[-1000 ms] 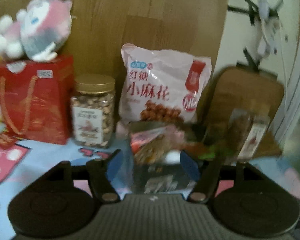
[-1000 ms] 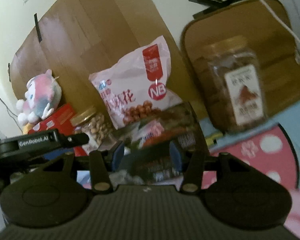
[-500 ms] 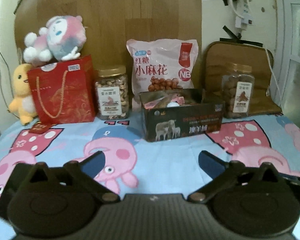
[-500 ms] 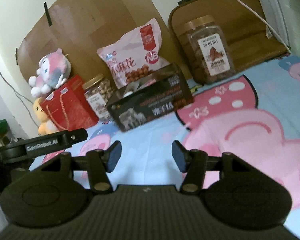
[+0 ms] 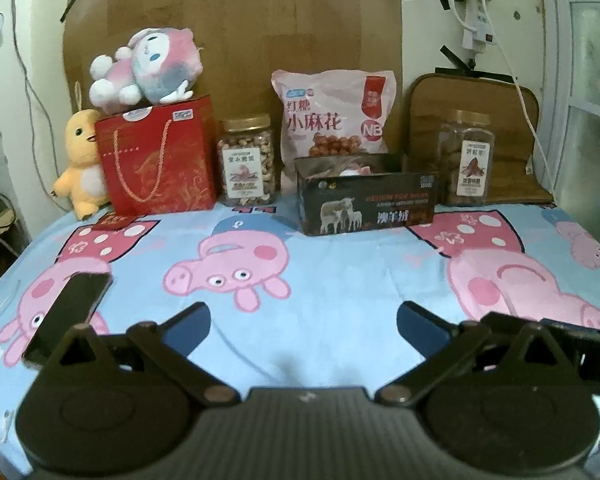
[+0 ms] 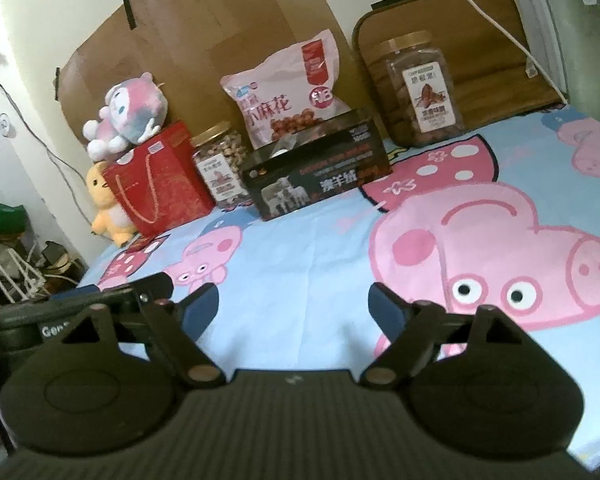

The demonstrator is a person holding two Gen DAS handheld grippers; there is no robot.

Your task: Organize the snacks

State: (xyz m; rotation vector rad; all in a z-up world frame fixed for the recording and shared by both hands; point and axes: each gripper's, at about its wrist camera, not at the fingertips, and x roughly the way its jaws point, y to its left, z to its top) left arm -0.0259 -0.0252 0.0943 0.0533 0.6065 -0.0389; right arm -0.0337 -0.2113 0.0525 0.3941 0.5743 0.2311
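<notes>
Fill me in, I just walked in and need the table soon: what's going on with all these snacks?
A person is sorting snacks with two handheld grippers. Right now neither holds anything: the left gripper is open over the cartoon sheet, and the right gripper has its jaws opening, nothing between them. The black box sits with small packets inside, in front of the pink snack bag, between two nut jars.

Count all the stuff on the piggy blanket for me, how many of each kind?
Snack jars: 2, jar with nuts and jar at the right.
Snack bags: 1, pink bag.
Boxes: 1, black box.
Gift bags: 1, red gift bag.
Plush toys: 2, pink plush and yellow plush.
Phones: 1, dark phone.
Total: 8
</notes>
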